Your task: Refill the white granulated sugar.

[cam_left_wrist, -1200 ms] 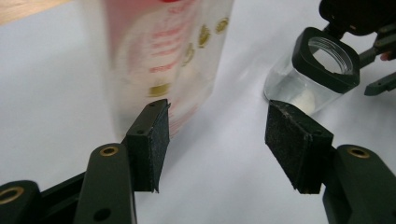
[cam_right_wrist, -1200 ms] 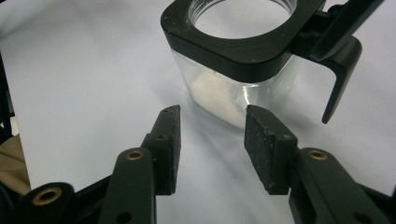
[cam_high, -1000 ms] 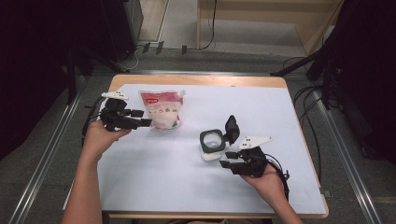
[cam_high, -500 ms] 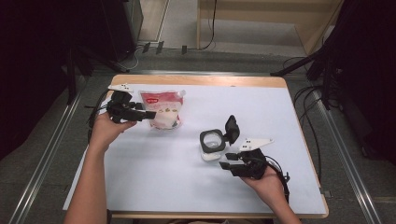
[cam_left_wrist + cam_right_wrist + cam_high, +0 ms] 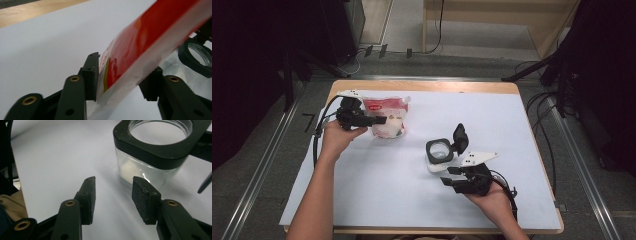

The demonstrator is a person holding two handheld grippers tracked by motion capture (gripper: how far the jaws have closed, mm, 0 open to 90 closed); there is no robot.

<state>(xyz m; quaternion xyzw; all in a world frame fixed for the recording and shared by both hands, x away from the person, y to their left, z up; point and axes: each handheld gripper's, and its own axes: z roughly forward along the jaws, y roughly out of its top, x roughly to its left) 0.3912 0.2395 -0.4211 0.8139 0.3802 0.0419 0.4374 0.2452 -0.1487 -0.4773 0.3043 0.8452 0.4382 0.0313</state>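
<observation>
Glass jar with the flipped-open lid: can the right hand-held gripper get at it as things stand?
Probably yes. The right hand-held gripper is open and empty, with the jar just ahead and bare white table cover between. The jar sits slightly off-centre, so a small shift looks necessary.

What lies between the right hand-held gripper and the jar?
Nothing: in the right gripper view, only bare white table separates the open right hand-held gripper from the jar.
</observation>
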